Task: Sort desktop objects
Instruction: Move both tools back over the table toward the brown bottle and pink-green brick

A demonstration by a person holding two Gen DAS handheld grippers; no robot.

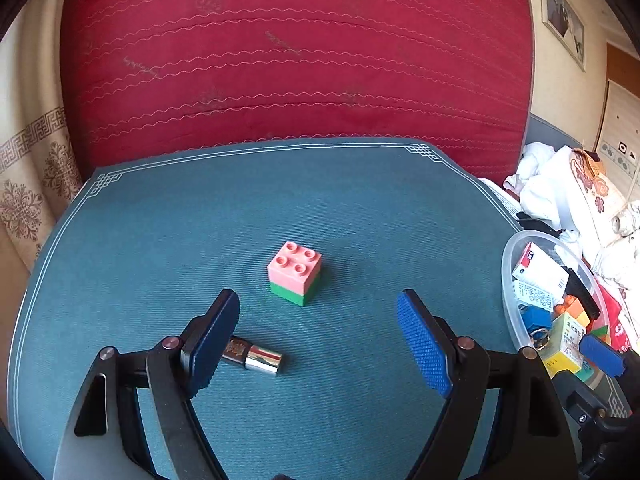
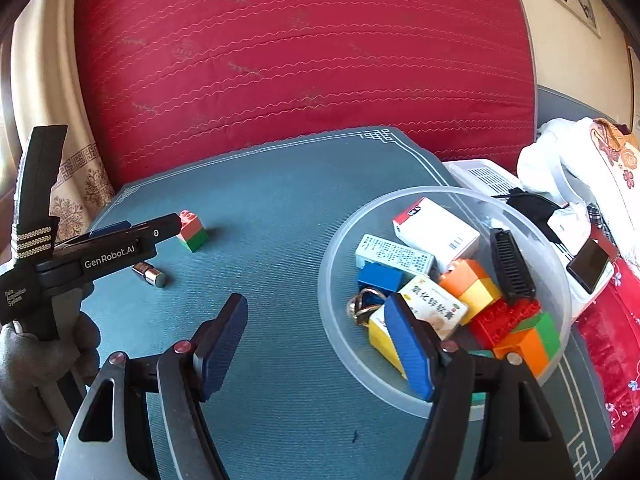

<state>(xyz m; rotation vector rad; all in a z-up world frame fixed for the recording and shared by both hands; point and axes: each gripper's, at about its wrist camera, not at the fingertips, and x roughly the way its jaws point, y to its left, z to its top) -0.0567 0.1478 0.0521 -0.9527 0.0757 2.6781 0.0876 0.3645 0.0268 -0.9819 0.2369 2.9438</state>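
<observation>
Surface: a table with a teal mat [image 1: 160, 240] that has a thin white border line; behind its far edge stands a red quilted cushion [image 1: 296, 52].
Left gripper [image 1: 318, 334]: the claw is released, its two blue pads stand wide apart and nothing is pressed between them. It hangs above the near part of the mat and points down at a slant.
Right gripper [image 2: 320, 344]: the claw is released too and it holds nothing. Its right pad stands in front of the bowl, its left pad over bare mat.
Pink and green brick [image 1: 295, 273]: two toy bricks stacked, pink on top of green, upright near the middle of the mat, a little beyond the left gripper's pads.
Metal cylinder [image 1: 256, 358]: a small shiny piece that lies on its side on the mat, just beside the left pad of the left gripper, nearer than the brick; whether they touch I cannot tell.
Clear bowl [image 2: 340, 240]: a round plastic bowl at the right edge of the mat. Inside are small medicine boxes [image 2: 436, 228], a blue brick [image 2: 380, 276], orange, yellow, red and green bricks [image 2: 472, 284], a black comb [image 2: 512, 266] and a metal ring [image 2: 360, 308].
Hand: a gloved hand [image 2: 44, 356] holds the left gripper's handle, seen at the left in the right wrist view.
Right of the table: white cloth [image 1: 552, 184] and a dark phone [image 2: 590, 260].
</observation>
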